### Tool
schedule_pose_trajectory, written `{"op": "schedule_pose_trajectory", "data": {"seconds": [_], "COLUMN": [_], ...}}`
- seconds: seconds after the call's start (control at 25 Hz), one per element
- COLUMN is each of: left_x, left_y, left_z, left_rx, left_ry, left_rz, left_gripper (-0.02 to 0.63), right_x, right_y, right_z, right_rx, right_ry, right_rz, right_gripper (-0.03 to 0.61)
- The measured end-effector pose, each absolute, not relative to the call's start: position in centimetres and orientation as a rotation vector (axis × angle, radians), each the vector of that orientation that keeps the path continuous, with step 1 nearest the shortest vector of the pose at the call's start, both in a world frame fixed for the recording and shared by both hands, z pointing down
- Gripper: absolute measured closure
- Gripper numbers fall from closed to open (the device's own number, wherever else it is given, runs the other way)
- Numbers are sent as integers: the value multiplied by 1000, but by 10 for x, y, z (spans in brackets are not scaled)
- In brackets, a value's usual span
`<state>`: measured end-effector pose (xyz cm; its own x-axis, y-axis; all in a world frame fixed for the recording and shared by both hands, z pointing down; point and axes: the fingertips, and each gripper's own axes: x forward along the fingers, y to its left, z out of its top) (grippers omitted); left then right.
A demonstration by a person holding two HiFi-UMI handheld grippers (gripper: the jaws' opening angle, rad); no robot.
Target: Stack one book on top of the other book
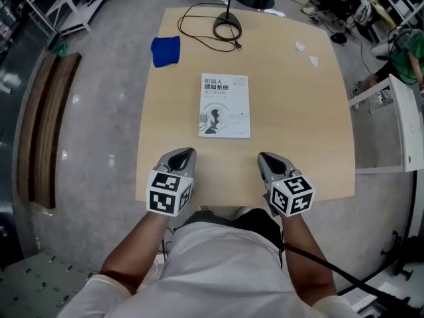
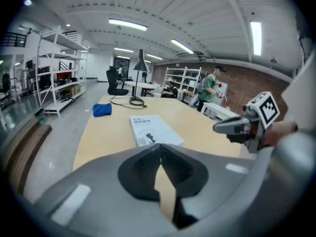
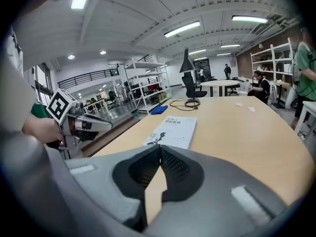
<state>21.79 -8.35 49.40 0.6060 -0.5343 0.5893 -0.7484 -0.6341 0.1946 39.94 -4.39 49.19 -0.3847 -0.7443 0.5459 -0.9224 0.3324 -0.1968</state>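
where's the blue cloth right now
In the head view the blue cloth lies near the far left edge of the table, beyond and to the left of the book.

One book (image 1: 224, 105), one table (image 1: 298, 124), one blue cloth (image 1: 165, 50), one lamp (image 1: 227, 26). Two grippers (image 1: 187, 153) (image 1: 263, 156), two small white bits (image 1: 300, 46) (image 1: 313, 61).

Middle: white paperback book (image 1: 224, 105) flat on light wooden desk (image 1: 298, 111)
Behind, left: blue cloth (image 1: 165, 50)
Behind, centre: black round lamp base (image 1: 227, 26), right of the cloth
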Motion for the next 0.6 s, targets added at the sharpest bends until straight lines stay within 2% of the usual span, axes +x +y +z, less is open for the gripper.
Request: {"op": "schedule_pose_trajectory", "data": {"seconds": [0.2, 0.32, 0.6], "left_x": [219, 222, 239], "left_y": [-109, -128, -161], "left_z": [527, 538, 577], "left_rx": [2379, 2310, 2148], "left_ry": [-1025, -1037, -1056], "left_rz": [739, 707, 634], "left_gripper": [605, 566, 509], "right_x": [399, 404, 417], "right_y": [-76, -93, -130], "right_z": [525, 546, 587], "right_rx": [1467, 1460, 1473], "right_ry": [-2173, -2136, -2075], "right_rz": [727, 755, 854], "right_gripper": [569, 565, 471]}}
